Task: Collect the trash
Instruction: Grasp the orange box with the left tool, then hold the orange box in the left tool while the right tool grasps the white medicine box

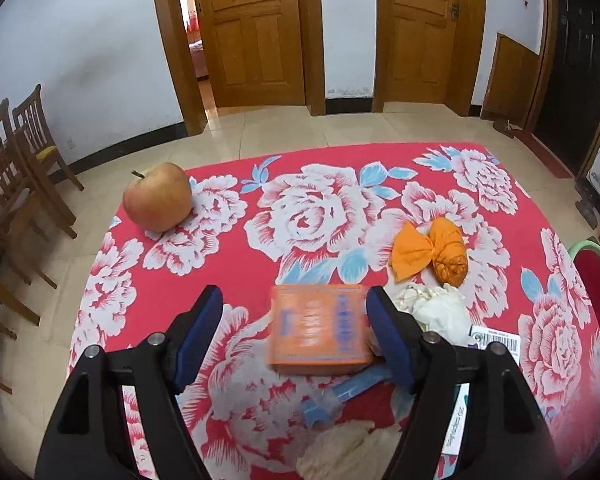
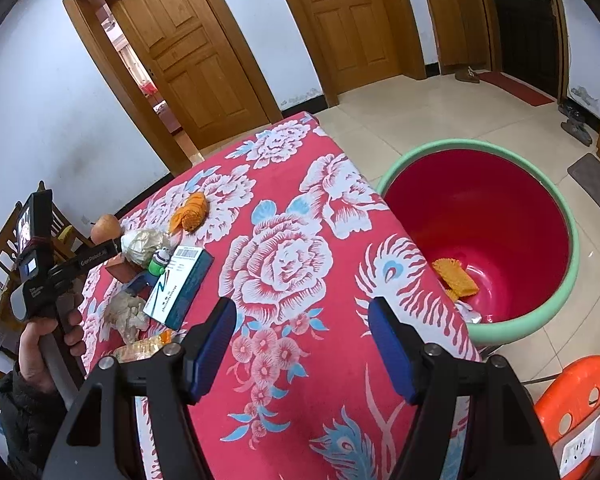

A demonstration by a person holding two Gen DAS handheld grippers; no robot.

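My left gripper (image 1: pixel 294 294) is open over the flowered tablecloth (image 1: pixel 228 248). A blurred orange box (image 1: pixel 320 328) lies between its fingers, close against the right pad and clear of the left one. Around it lie a twisted orange wrapper (image 1: pixel 432 252), crumpled white tissue (image 1: pixel 440 308) and a barcoded white box (image 1: pixel 496 340). My right gripper (image 2: pixel 302 304) is open and empty above the cloth, near the table's right edge. Beside that edge stands the red bin with a green rim (image 2: pixel 420 152), with an orange wrapper (image 2: pixel 456 280) inside.
An apple (image 1: pixel 158 196) sits at the table's far left corner. A white-teal medicine box (image 2: pixel 180 284), a green toy figure (image 2: pixel 160 262) and more tissue (image 2: pixel 128 312) crowd the left side. An orange plastic stool (image 2: pixel 580 396) stands below the bin. Wooden chairs (image 1: pixel 16 168) line the left wall.
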